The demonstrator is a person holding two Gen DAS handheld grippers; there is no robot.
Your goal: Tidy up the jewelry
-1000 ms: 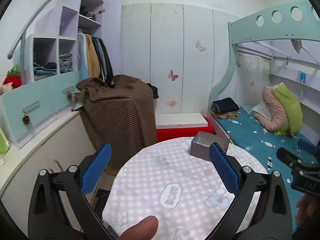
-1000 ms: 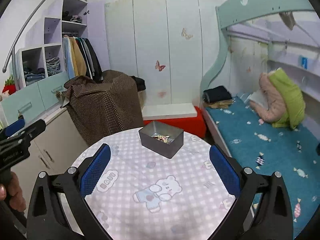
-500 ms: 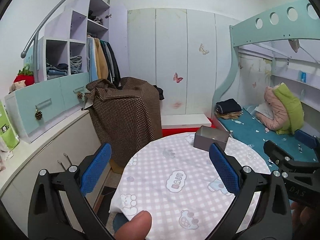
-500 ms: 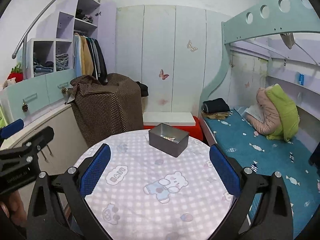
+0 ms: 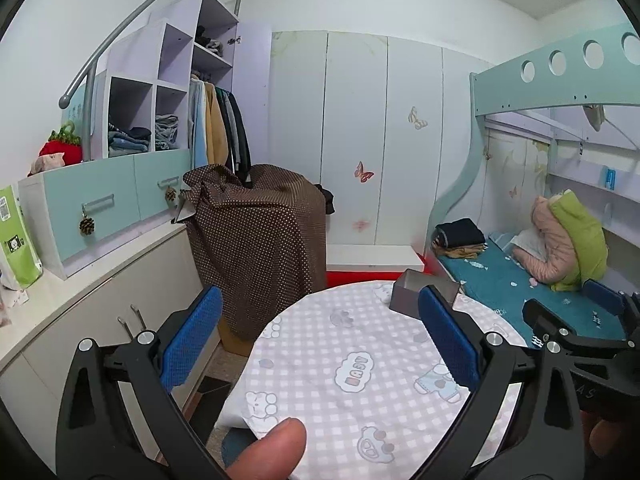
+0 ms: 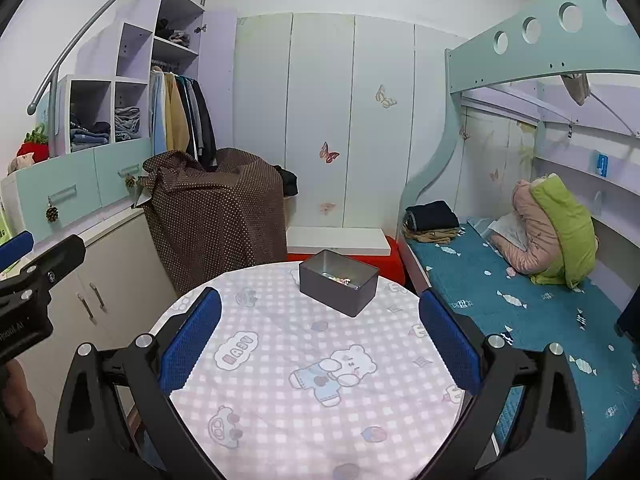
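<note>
Jewelry (image 6: 339, 279) lay as a small pile of pale pieces at the bottom of a grey metal box (image 6: 338, 282), and the single pieces were too small to tell apart. The box had no lid on it and stood on the far part of a round table (image 6: 304, 364) covered with a pink checked cloth with bears.

The right gripper (image 6: 320, 334) was held above the near edge of the table, its two blue pads spread wide with nothing between them, and the box sat beyond them, well apart from both. The left gripper (image 5: 320, 336) was also released and empty, and it hung over the near left side of the table. In the left wrist view the box (image 5: 412, 294) was partly hidden behind the right blue pad, so its inside did not show there. A thumb (image 5: 268, 450) was at the bottom edge of that view.

Left of the table stood something covered with a brown dotted cloth (image 6: 212, 208). On the right there was a bed with a blue sheet (image 6: 520, 300), and on it folded dark clothes (image 6: 432, 216) at the far end.
</note>
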